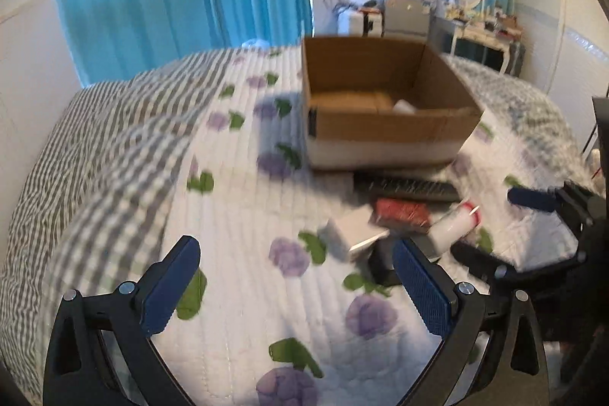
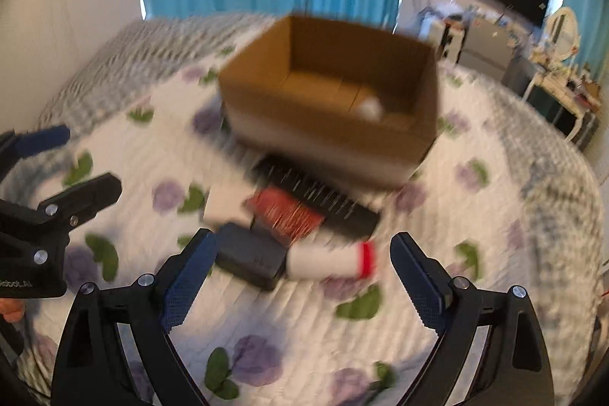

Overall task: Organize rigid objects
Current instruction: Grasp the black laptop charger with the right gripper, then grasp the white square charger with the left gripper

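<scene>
Both my tongs, left (image 1: 297,286) and right (image 2: 300,278), gape wide and empty; I judge this the reach, so next the right must straddle the bottle (image 2: 329,260) just ahead.

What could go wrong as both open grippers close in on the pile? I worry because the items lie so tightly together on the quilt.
The white bottle touches the dark case, so the right gripper may catch both or send the round bottle rolling. The left gripper and right gripper approach the same cluster and could collide. The soft quilt may give under a press, weakening a grasp on the white box.
</scene>
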The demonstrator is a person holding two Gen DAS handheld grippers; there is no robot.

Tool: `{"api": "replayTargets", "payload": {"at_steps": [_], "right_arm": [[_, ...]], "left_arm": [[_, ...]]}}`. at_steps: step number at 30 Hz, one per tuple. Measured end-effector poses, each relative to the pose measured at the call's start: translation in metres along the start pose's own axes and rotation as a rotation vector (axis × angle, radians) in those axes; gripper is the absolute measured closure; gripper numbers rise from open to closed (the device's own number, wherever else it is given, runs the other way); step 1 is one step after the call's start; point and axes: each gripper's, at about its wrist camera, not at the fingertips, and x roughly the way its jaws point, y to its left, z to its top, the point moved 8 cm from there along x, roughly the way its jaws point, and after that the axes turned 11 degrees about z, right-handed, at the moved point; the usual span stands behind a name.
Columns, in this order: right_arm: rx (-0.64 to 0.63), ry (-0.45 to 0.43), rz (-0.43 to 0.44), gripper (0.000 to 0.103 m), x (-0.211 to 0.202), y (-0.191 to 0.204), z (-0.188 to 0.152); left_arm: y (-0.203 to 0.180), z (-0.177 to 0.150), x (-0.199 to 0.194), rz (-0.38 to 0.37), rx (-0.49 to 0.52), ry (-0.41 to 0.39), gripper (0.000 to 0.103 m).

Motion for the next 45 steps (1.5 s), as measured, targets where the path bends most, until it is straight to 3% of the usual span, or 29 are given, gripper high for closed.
{"api": "replayTargets", "payload": {"at_steps": [4, 10, 17, 24, 29, 33, 37, 41, 45], "right_arm": [[0.114, 0.064, 0.031, 0.01, 0.031, 0.01, -0.025], [0.217, 0.096, 0.034, 0.012, 0.069, 0.016, -0.031], [0.297, 0.08, 0.003, 0.034, 0.097, 0.006, -0.024], [0.26, 0.01, 0.016, 0.035, 0.066, 0.009, -0.02], [0.22, -0.07, -0.046, 0.035, 0.02, -0.011, -0.007], [0.238, -0.108, -0.078, 0.035, 0.003, -0.04, 0.012], [0.244, -0.11, -0.092, 0.035, 0.005, -0.067, 0.028], [0.277, -0.119, -0.084, 0.035, 0.012, -0.083, 0.028], [0.297, -0.108, -0.063, 0.035, 0.021, -0.085, 0.018]], "left_arm": [[0.003, -0.004, 0.013, 0.012, 0.004, 0.009, 0.0], [0.009, -0.005, 0.024, 0.011, 0.001, 0.008, 0.0], [0.024, -0.013, 0.043, -0.035, -0.084, 0.08, 0.0], [0.023, -0.013, 0.043, -0.014, -0.08, 0.096, 0.0], [0.016, -0.005, 0.043, 0.017, -0.069, 0.113, 0.0], [-0.009, -0.004, 0.048, -0.03, -0.046, 0.149, 0.0], [-0.036, -0.01, 0.057, -0.102, -0.053, 0.184, 0.0], [-0.055, -0.011, 0.073, -0.082, -0.034, 0.184, 0.0], [-0.065, -0.02, 0.097, -0.059, -0.024, 0.248, 0.004]]}}
